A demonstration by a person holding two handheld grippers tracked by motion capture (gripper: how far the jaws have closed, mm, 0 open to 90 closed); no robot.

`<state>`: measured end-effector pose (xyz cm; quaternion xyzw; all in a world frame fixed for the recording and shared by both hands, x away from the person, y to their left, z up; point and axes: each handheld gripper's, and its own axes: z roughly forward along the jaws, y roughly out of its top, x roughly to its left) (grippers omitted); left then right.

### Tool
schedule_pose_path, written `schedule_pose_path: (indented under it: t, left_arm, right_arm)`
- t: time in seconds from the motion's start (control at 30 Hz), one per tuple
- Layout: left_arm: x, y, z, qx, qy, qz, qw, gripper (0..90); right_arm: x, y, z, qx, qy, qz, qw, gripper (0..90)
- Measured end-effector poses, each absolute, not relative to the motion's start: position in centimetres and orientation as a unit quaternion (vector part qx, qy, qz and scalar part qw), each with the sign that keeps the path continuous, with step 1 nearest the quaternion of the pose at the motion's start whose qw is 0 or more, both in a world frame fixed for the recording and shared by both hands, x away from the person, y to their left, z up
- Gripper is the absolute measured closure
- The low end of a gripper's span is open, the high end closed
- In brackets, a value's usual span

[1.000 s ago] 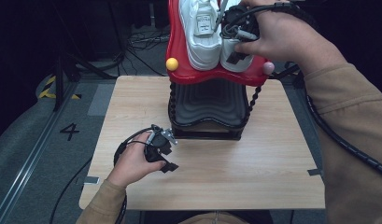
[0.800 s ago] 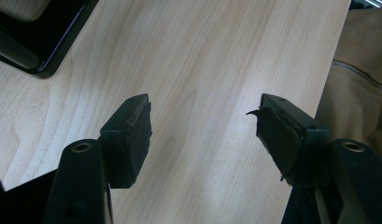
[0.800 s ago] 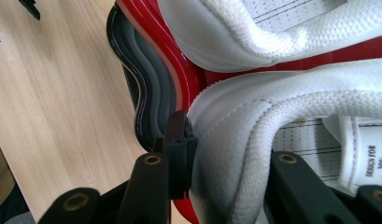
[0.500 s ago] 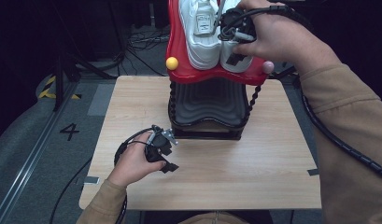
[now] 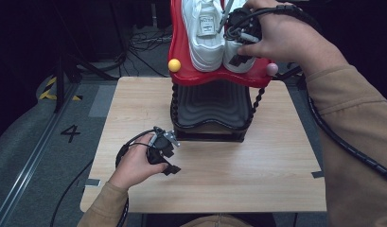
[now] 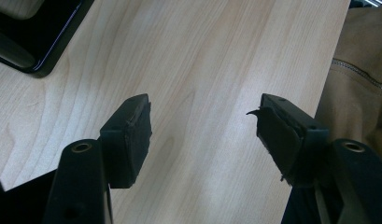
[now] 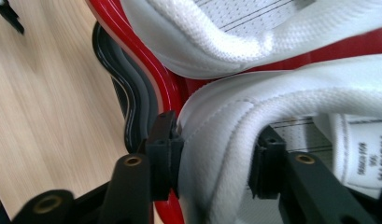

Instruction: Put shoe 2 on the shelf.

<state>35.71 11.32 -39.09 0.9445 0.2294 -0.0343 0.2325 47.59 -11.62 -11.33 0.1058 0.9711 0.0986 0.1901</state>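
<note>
**Grip on the sneaker let go at the rack**

Spreading wider within the last half second: jaws of the right tool (image 7: 216, 140), up at the top of the rack. Otherwise no shift against the earlier view, with both hands, both shoes and the rack keeping their places.

Now standing astride the padded heel collar of the right white mesh sneaker (image 7: 254, 107), one pad outside the heel, the other down inside the shoe. Released rather than clenched: collar between the pads, outer pad just at the fabric, no squeeze to be seen.

Resting flat on the glossy red wavy top shelf (image 5: 181, 56), that sneaker, just beside its white twin (image 5: 205, 38), toes away from the person. Below, the black ribbed lower shelf (image 5: 215, 101), bare. At the shelf's front corners, a yellow ball (image 5: 174, 65) and a pink ball (image 5: 272, 69).

Left tool (image 5: 165, 146) low over the pale wooden counter (image 5: 229, 175), near the rack's foot, jaws wide apart and grasping nothing.

Likely meaning: placing of the shoe as good as done, sneaker bearing on the shelf by its own weight. Next, probably, lifting the right tool clear without snagging the collar and dragging the shoe off the edge.
</note>
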Motion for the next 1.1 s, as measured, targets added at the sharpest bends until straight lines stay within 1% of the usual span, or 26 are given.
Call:
schedule_pose_path:
  t: [0.17,0.23,0.27,0.37,0.4,0.43,0.57,0.6,0.7,0.93,0.97,1.03,1.1]
  left_arm:
    - [35.7,11.4,-39.2,0.945,0.229,-0.034,0.23,36.1]
    - [35.6,11.4,-39.2,0.944,0.232,-0.035,0.23,36.1]
    - [35.6,11.5,-39.2,0.944,0.233,-0.035,0.23,36.1]
    - [35.3,11.7,-39.2,0.944,0.236,-0.035,0.229,36.1]
    - [35.3,11.7,-39.2,0.944,0.236,-0.035,0.229,36.0]
    - [35.1,11.8,-39.2,0.943,0.239,-0.033,0.23,36.1]
    - [34.8,11.9,-39.2,0.942,0.241,-0.033,0.229,36.1]
    - [34.7,12.0,-39.2,0.942,0.244,-0.032,0.227,36.1]
    - [34.5,12.1,-39.1,0.941,0.248,-0.029,0.227,36.0]
    - [34.2,12.2,-38.9,0.94,0.253,-0.027,0.229,36.1]
    - [34.2,12.2,-38.9,0.94,0.25,-0.028,0.23,36.1]
    - [34.2,12.2,-38.9,0.94,0.247,-0.029,0.232,36.1]
    - [34.2,12.1,-38.9,0.941,0.246,-0.029,0.232,36.0]
  right_arm:
    - [46.5,-12.4,-9.6,0.106,0.964,0.141,0.2,47.5]
    - [46.1,-12.6,-9.2,0.106,0.962,0.15,0.201,46.2]
    - [45.3,-13.1,-8.4,0.103,0.959,0.172,0.202,45.4]
    - [43.8,-13.8,-7.5,0.094,0.955,0.195,0.205,45.7]
    - [43.8,-13.8,-7.5,0.094,0.955,0.195,0.205,45.7]
    - [42.7,-14.3,-7.4,0.091,0.955,0.206,0.191,45.5]
    - [41.4,-14.9,-7.7,0.08,0.959,0.207,0.179,46.1]
    - [40.7,-15.3,-8.3,0.07,0.96,0.211,0.169,45.7]
    - [40.2,-15.6,-9.3,0.064,0.963,0.209,0.159,45.5]
    - [38.4,-16.2,-13.3,0.048,0.972,0.192,0.128,43.2]
    - [38.2,-16.3,-14.7,0.046,0.974,0.189,0.12,42.5]
    - [38.1,-16.3,-15.2,0.044,0.974,0.188,0.117,42.4]
    - [37.7,-16.3,-17.4,0.036,0.977,0.185,0.104,41.8]
